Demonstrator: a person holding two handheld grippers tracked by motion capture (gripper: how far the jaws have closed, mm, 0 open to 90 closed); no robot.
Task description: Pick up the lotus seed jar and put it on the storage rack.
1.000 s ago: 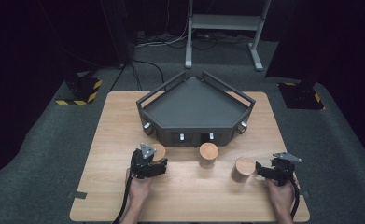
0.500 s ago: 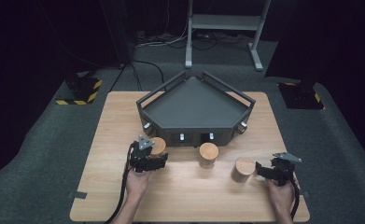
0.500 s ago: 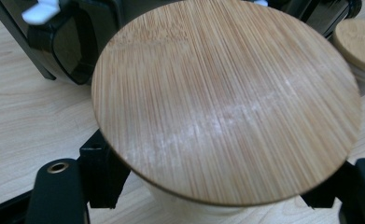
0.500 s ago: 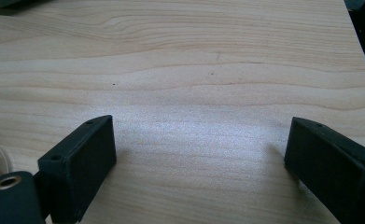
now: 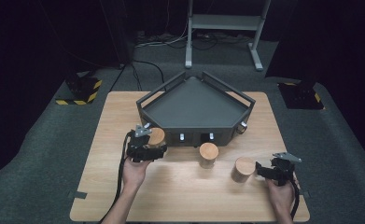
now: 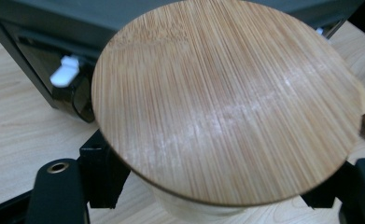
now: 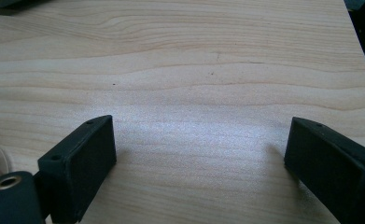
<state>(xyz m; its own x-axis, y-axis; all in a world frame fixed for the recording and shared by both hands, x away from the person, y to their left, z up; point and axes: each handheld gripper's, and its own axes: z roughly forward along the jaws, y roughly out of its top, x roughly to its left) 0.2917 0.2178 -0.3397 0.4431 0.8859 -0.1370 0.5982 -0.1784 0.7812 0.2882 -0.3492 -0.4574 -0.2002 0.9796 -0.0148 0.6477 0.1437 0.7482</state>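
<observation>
left tongs (image 5: pixel 153 145) clamped on wooden-lidded jar (image 5: pixel 156 136), held at tray's (image 5: pixel 194 100) 8 o'clock corner. tray bare inside. right tongs (image 5: pixel 263 170) apart, 3 o'clock of another jar (image 5: pixel 242 169); third jar (image 5: pixel 208 154) mid-tabletop (image 5: pixel 180 196).

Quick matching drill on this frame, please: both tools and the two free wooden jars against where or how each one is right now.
Things:
1. left tool
2. right tool
3. middle jar
4. right jar

States:
A. open over bare table
B. stands just in front of the dark tray
C. closed on a wooden jar
D. stands beside the right tool

Pairs: 1-C, 2-A, 3-B, 4-D
</observation>
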